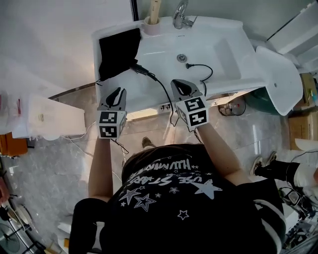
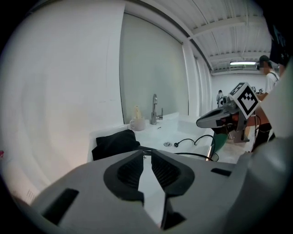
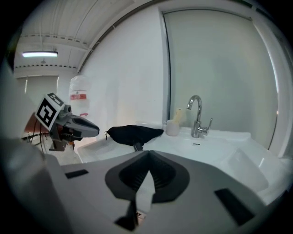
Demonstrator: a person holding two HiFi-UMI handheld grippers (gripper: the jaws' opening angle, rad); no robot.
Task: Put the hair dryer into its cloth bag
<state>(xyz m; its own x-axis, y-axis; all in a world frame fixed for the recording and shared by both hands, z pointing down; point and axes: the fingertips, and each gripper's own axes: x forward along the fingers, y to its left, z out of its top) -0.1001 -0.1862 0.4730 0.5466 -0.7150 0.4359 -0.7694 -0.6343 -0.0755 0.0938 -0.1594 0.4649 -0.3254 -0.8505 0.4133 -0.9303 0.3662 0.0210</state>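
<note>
A wide white ceramic washbasin point(image 1: 233, 37) fills the upper part of the head view, and the person stands before its front rim on a glossy grey stone floor point(image 1: 64, 163). On the flat left end of the basin lies the black cloth bag point(image 1: 118, 52), a little bulged. The dark hair dryer point(image 1: 141, 69) is at the bag's front corner: only its handle end comes out from the cloth, and the rest is covered. Its thin black cord point(image 1: 163, 92) goes from the handle over the front rim, passes between the two tools, and comes back into the bowl, where the black plug point(image 1: 189, 65) lies near the round metal drain point(image 1: 182, 58). The left gripper point(image 1: 119, 90) is in the air just before the bag, its jaws a little apart with nothing between them. The right gripper point(image 1: 179, 85) hangs over the front rim near the cord, its jaws pressed together and empty. At the back stand a chrome faucet point(image 1: 180, 15) and a small white cup point(image 1: 151, 27).
</note>
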